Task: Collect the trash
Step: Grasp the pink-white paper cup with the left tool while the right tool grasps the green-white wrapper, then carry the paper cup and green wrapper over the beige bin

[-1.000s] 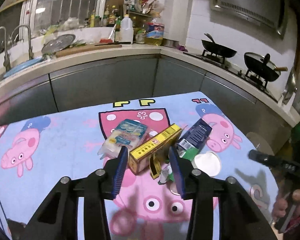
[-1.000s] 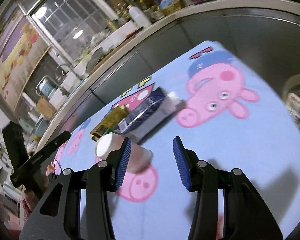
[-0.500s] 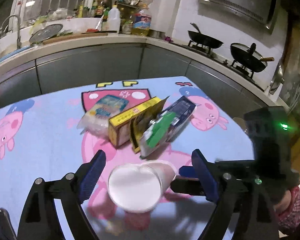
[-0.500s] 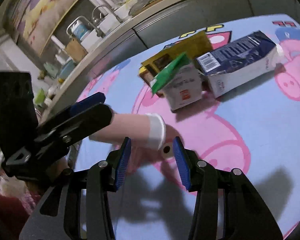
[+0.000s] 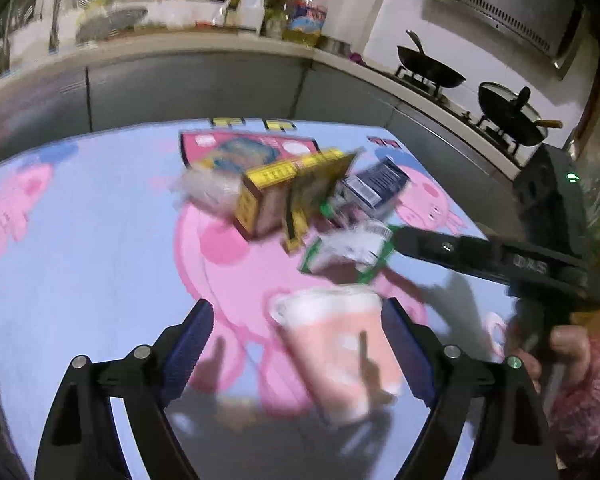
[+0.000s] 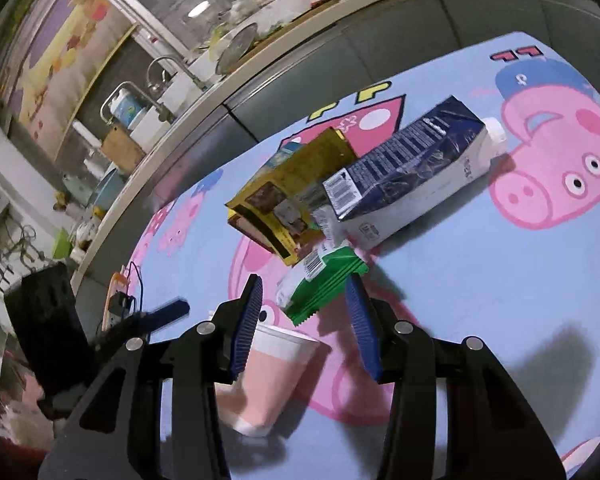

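Observation:
A pink paper cup [image 5: 340, 348] with a white rim is blurred and seems to lie on its side between the wide-open fingers of my left gripper [image 5: 298, 308]. It is close to the right finger, and no pad presses it. In the right wrist view the cup [image 6: 268, 376] shows below my right gripper's left finger. My right gripper [image 6: 303, 280] is half open, its tips on either side of a green packet [image 6: 324, 280] without squeezing it. Behind lie a yellow box [image 6: 288, 188], a dark blue carton [image 6: 412, 168] and a clear plastic bag [image 5: 216, 180].
The trash lies on a blue cartoon-pig tablecloth [image 5: 80, 260]. A cable and a small orange thing [image 6: 118, 300] sit at the table's left edge. Grey kitchen cabinets [image 5: 188, 84] wrap the far side, with two woks [image 5: 508, 112] on the stove. A hand [image 5: 568, 344] holds the right gripper.
My left gripper's jaws spread wide and sank around the cup, which turned its mouth away from the camera. My right gripper swung from the cup to the green packet.

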Tool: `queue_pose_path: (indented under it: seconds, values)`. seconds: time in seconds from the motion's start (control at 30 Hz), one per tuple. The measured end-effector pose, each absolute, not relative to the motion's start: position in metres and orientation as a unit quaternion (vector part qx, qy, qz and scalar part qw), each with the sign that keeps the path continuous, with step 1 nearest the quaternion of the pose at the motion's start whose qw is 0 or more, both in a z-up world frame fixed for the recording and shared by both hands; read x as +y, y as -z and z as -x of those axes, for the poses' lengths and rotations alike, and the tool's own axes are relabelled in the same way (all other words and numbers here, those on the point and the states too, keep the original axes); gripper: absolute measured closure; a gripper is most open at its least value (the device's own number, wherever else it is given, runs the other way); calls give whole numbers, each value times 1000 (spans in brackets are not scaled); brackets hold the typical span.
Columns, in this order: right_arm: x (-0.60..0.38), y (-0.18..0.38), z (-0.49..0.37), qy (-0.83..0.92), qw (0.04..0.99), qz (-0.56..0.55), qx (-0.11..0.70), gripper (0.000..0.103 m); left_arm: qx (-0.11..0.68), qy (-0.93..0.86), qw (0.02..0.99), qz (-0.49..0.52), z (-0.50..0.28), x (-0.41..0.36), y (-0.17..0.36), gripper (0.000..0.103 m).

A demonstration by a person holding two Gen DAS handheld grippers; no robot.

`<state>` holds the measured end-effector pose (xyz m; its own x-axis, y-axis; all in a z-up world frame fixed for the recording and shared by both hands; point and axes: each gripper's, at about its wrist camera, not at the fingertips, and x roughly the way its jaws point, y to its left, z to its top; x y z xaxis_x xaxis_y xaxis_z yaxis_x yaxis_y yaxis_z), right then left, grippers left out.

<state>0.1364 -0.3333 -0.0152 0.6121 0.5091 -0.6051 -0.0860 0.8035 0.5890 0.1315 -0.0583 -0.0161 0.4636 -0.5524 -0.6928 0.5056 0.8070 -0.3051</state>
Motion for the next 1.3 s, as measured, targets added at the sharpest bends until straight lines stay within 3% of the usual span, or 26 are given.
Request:
queue_pose_path:
  seconds: [0.17, 0.27, 0.3, 0.37, 0.5, 0.63, 0.73, 1.1, 1.13, 1.2, 1.3]
  values:
    - [-336, 38, -141, -177, 835, -310, 418, 59, 458, 328, 825, 50, -128, -71, 25, 19]
    - [-341, 49, -147, -177, 821, -338, 424, 59, 490, 326, 806, 63, -130, -76, 36, 39]
    - [-344, 54, -149, -178, 813, -356, 426, 59, 499, 326, 800, 72, -132, -76, 41, 53]
    - [-344, 58, -152, -175, 809, -366, 426, 59, 518, 331, 782, 100, -134, -75, 51, 54]
    - [-338, 48, -142, -178, 831, -329, 411, 59, 516, 336, 780, 117, -130, -77, 50, 68]
    - [-345, 47, -140, -161, 845, -310, 405, 59, 499, 334, 795, 85, -122, -85, 45, 70]
    - [-354, 53, -145, -146, 845, -319, 403, 47, 496, 334, 797, 89, -120, -81, 42, 71]
    - [-304, 55, -151, -154, 874, -224, 403, 47, 487, 299, 810, 129, -114, -26, 25, 71]
    - [-299, 55, -150, -153, 878, -213, 401, 49, 487, 295, 812, 129, -113, -23, 25, 71]
    - [-289, 57, -149, -164, 877, -197, 407, 72, 488, 288, 814, 131, -113, -19, 27, 71]
    - [-280, 57, -144, -177, 879, -184, 404, 89, 491, 280, 814, 136, -115, -14, 30, 71]
